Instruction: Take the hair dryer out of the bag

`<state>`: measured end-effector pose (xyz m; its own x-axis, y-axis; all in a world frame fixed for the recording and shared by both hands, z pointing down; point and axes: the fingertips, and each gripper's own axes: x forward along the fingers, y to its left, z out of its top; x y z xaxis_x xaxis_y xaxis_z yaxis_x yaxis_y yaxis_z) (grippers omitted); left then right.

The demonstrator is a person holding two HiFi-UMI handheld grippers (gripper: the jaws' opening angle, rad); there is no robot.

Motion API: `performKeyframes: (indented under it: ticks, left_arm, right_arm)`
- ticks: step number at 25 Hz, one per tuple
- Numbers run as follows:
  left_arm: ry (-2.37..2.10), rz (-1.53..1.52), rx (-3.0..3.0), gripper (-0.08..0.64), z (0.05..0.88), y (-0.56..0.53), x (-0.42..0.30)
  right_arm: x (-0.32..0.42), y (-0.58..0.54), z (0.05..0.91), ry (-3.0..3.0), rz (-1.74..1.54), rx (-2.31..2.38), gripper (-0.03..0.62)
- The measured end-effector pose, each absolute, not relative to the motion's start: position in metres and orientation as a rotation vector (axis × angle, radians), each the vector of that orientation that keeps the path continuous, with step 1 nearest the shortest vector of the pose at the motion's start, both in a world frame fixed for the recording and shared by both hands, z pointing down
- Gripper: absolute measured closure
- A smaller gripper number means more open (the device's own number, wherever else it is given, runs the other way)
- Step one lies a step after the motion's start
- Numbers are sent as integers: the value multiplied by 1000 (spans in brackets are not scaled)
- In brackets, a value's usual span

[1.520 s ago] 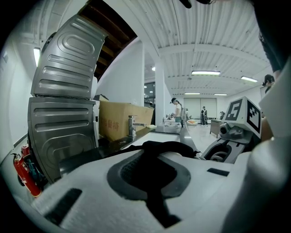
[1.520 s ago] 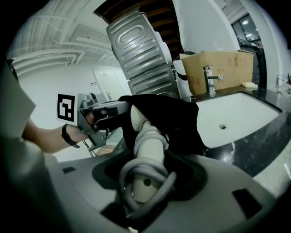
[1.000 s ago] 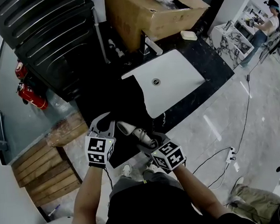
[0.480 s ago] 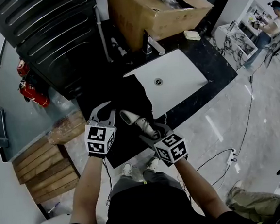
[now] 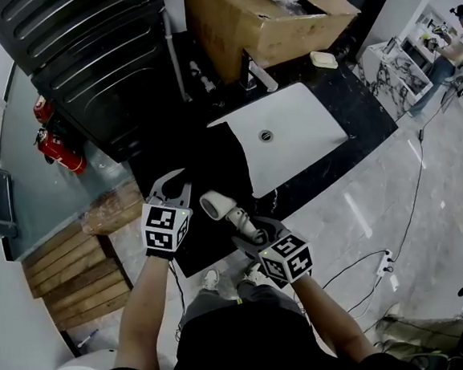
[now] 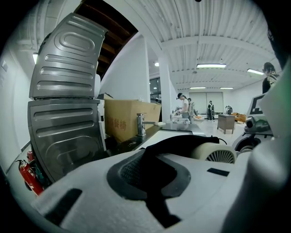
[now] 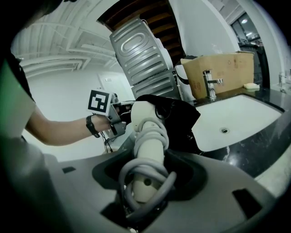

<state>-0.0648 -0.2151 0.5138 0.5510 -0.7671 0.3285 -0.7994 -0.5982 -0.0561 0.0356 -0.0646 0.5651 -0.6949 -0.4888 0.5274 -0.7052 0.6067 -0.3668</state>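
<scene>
A white hair dryer (image 5: 217,205) with its grey cord wound round the handle is clear of the black bag (image 5: 213,161), which lies crumpled on the dark counter left of the sink. My right gripper (image 5: 250,233) is shut on the dryer's handle; the right gripper view shows the handle and cord (image 7: 148,136) wedged between the jaws. My left gripper (image 5: 169,185) is shut on a fold of the bag, and black fabric (image 6: 182,143) runs out from its jaws (image 6: 150,182). The dryer's rear grille (image 6: 220,154) shows just beyond. The left gripper (image 7: 113,122) holds the bag (image 7: 177,118) beside the dryer head.
A white sink basin (image 5: 291,134) with a faucet (image 5: 254,73) lies right of the bag. A cardboard box (image 5: 257,17) stands behind it, with dark ribbed metal panels (image 5: 83,48) at the back left. Red extinguishers (image 5: 55,147), a wooden pallet (image 5: 70,275) and cables (image 5: 367,257) are on the floor.
My left gripper has shifted a little away from the person's body with the bag fabric. The dryer's head now stands more fully clear of the bag. The right gripper has hardly moved.
</scene>
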Motion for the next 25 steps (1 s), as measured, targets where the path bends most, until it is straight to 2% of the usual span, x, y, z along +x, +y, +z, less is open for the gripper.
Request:
performKeyframes:
  ticks: [25]
  left_arm:
    - [-1342,537,2653,537,541,-201,-63]
  right_arm:
    - [24,-37,505,-2638,769,887,354]
